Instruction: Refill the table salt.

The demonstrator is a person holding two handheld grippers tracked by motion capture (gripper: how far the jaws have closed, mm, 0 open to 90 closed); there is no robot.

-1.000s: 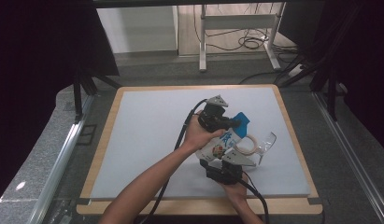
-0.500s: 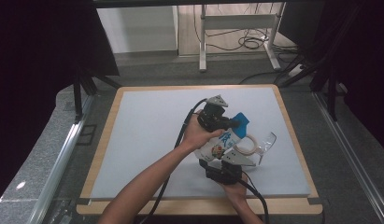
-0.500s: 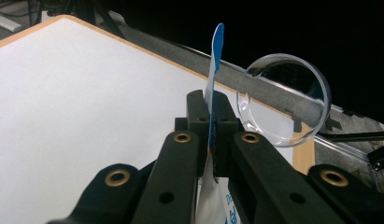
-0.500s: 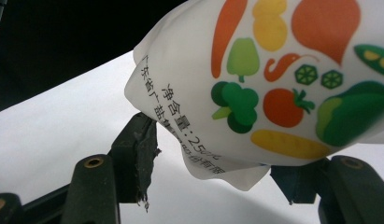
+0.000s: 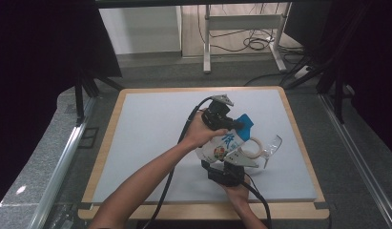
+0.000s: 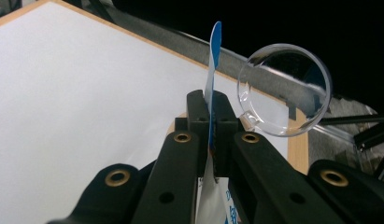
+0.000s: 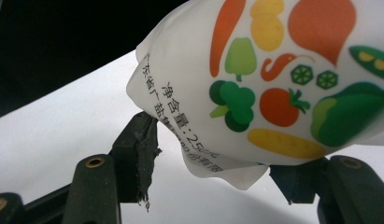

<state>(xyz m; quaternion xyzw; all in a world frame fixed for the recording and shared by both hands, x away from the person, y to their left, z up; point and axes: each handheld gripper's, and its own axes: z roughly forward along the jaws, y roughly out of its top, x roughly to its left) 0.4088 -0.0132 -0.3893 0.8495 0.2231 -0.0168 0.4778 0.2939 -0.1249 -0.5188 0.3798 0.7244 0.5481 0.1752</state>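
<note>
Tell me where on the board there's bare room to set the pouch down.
The white mat is bare along its left half, up to the wooden left rim, and across the far strip. It is crowded at right of centre: the pouch, the clear glass, the left gripper and the right gripper bunch there.

A white mat [image 5: 150,143] covers the table, and a light wooden border [image 5: 203,210] goes around it. Behind the table stands a metal frame [image 5: 241,36], with some cables [image 5: 253,44] lying on the floor near it.
</note>
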